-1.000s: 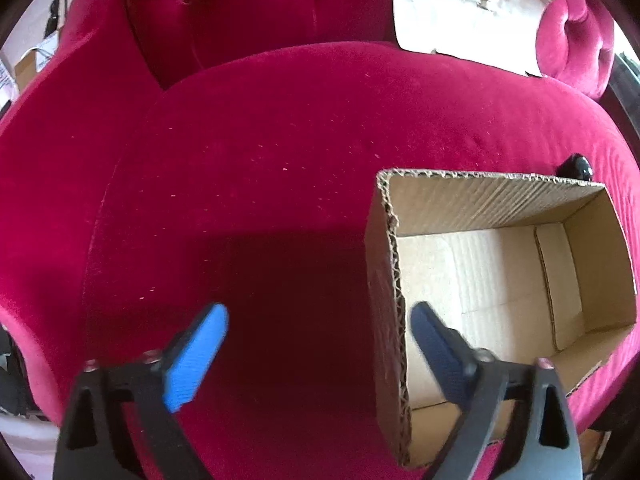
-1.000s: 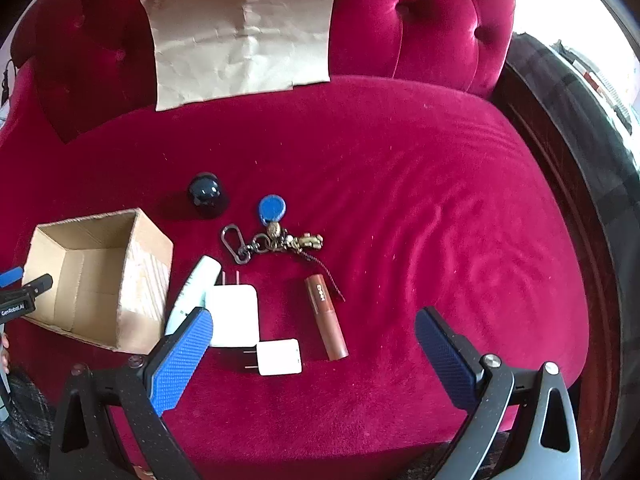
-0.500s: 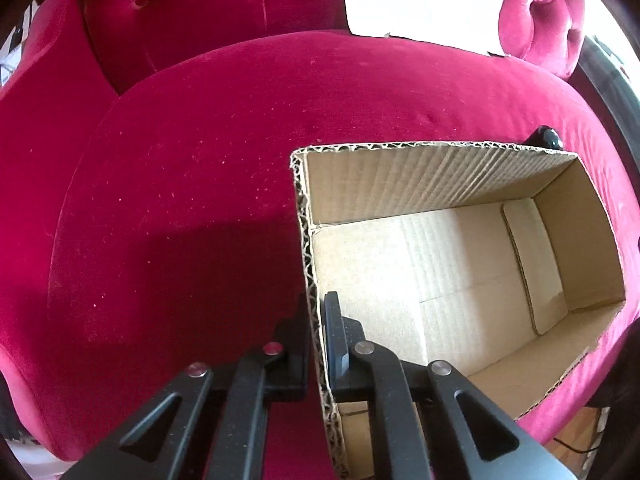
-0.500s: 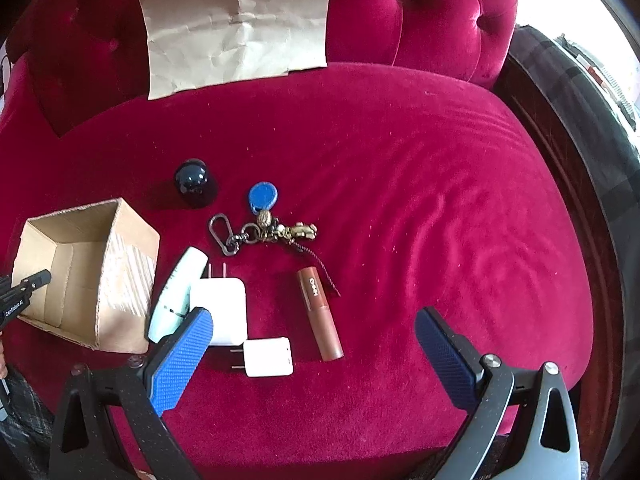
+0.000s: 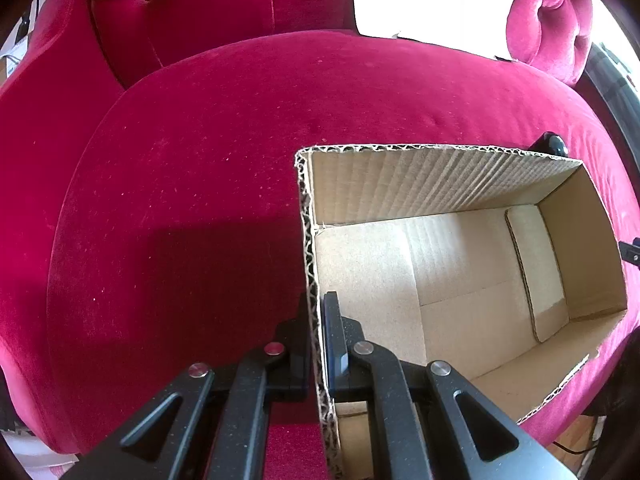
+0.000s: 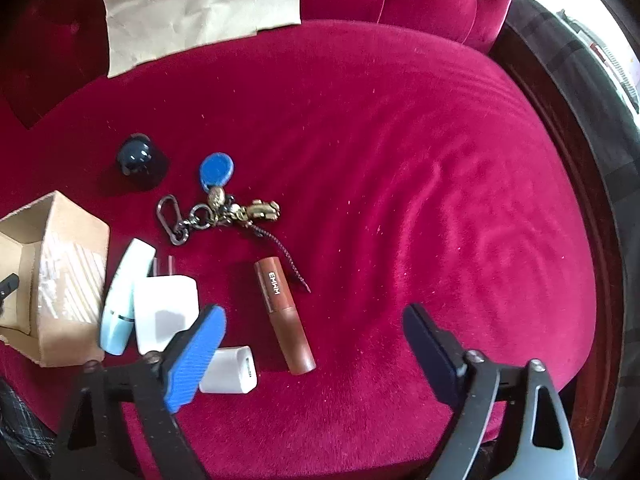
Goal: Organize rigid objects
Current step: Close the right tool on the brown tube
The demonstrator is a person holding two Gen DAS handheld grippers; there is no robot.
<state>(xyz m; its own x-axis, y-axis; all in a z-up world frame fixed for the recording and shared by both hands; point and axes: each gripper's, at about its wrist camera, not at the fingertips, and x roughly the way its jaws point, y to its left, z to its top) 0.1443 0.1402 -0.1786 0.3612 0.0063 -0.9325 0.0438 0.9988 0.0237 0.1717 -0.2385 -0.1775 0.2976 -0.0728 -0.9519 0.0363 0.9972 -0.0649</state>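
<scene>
Now pinched tight on the near wall of the cardboard box [image 5: 472, 296], where a second ago stood wide: left gripper [image 5: 316, 344]. Box steadied, ready for filling. Closing slowly over the brown lipstick tube [image 6: 285, 316], nothing touched yet: right gripper [image 6: 316, 344], lower than before.

open velvet seat [image 6: 400, 160] to the right, clutter by box [image 6: 68, 280] at left, brown tube [image 6: 284, 316] mid

box [image 5: 440, 184] 1 | chargers [image 6: 166, 312] 2 | tube [image 6: 284, 316] 1 | keyring [image 6: 218, 212] 1 | ball [image 6: 134, 156] 1 | case [image 6: 124, 296] 1
</scene>
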